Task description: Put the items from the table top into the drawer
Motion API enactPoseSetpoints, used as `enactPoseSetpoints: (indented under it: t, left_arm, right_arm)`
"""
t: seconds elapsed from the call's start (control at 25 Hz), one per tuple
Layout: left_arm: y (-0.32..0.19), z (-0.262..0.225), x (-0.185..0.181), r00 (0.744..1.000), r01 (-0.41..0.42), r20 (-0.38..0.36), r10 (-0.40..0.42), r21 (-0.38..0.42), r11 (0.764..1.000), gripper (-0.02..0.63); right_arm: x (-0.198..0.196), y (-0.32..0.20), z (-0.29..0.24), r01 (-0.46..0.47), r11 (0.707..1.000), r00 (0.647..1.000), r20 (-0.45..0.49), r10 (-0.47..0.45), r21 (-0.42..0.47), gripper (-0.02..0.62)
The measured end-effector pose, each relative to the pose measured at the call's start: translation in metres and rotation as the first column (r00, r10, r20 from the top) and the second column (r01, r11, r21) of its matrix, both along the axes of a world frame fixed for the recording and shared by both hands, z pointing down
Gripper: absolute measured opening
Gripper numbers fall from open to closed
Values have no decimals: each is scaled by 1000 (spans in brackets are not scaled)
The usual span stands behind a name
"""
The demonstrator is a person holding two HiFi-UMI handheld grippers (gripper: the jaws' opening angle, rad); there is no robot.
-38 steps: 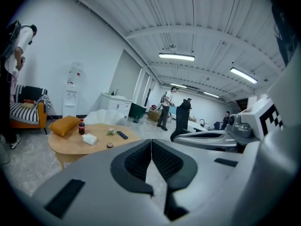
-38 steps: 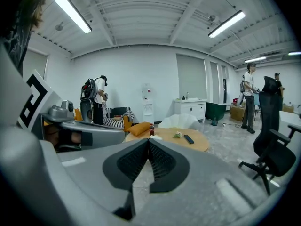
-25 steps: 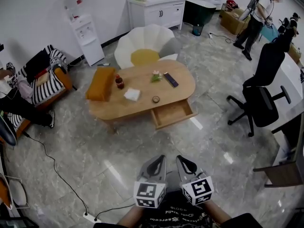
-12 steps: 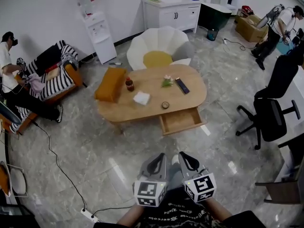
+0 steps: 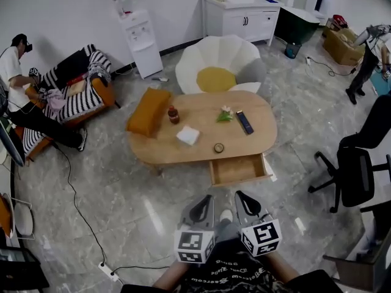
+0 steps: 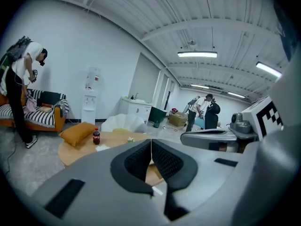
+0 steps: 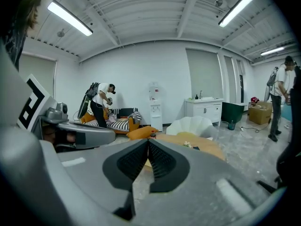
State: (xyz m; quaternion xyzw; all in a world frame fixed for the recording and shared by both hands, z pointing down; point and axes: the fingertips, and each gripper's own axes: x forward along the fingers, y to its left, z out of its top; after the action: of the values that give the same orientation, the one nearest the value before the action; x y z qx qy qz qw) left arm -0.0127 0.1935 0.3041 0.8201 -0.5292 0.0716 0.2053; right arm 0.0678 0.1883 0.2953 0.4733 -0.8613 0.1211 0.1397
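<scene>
Saw left gripper [image 6: 150,147] low in front of the table [image 6: 68,152], jaws pressed pad to pad. Noted cola bottle [image 6: 96,136] upright on the table, orange cushion [image 6: 77,132] at the table's left end just beside it, white napkin [image 6: 102,147] flat on the table. Spotted white shell chair [image 6: 123,123] behind the table, water dispenser [image 6: 91,95] and white cabinet [image 6: 135,108] further behind the table by the wall. Logged striped sofa [image 6: 44,117] and standing person [image 6: 21,79] left of the table. Caught right gripper [image 6: 188,136] right of the table, two more people [image 6: 202,111] far beyond the table.
</scene>
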Motion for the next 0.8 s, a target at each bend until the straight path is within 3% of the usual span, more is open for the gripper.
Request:
enactPoseSetpoints:
  t: [0.52, 0.8]
  left_arm:
    - [-88, 7, 57, 999, 50, 24, -49, -23, 999, 11]
    - [-110, 19, 66, 996, 79, 34, -77, -53, 995, 11]
  right_arm:
    - [43, -91, 14, 109, 992, 994, 0, -109, -57, 3]
    - [51, -121, 22, 141, 988, 990, -2, -141, -70, 3]
